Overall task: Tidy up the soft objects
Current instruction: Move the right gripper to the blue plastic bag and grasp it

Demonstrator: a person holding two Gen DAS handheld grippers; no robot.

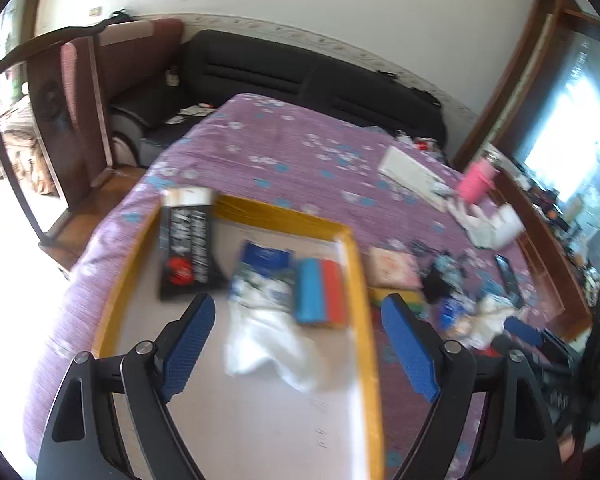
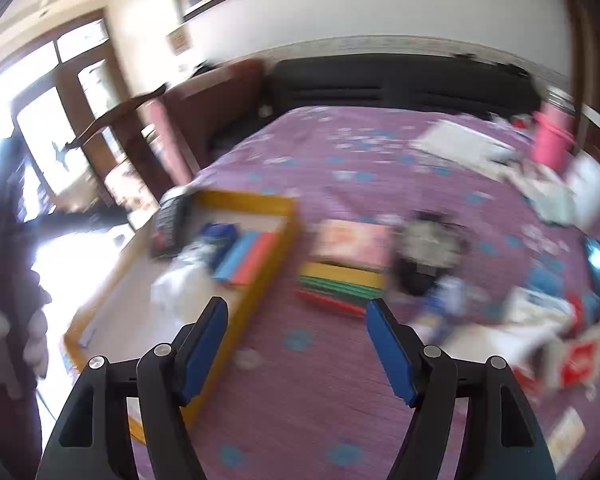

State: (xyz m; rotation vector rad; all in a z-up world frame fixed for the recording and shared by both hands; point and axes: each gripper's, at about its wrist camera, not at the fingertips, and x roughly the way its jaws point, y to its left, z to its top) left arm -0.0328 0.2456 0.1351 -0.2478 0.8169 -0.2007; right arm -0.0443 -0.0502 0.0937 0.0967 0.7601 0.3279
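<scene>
Overhead, left gripper point(image 1: 296, 312) hangs spread wide and empty above the yellow-rimmed tray point(image 1: 362, 280) on the purple bedspread point(image 1: 280, 152); inside the tray lie a crumpled white cloth point(image 1: 268, 344), a black packet point(image 1: 186, 248), a blue pouch point(image 1: 266, 256) and a blue-and-red block point(image 1: 322, 294). Right gripper point(image 2: 296, 320) is also spread, holding nothing, over the bedspread just right of the tray, with a striped stack point(image 2: 340, 284) and pink box point(image 2: 350, 242) ahead.

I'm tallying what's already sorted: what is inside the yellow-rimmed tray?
The tray holds a crumpled white cloth, a black packet, a blue pack and a blue-and-red block. The cloth covers part of the blue pack; anything beneath is hidden.
</scene>
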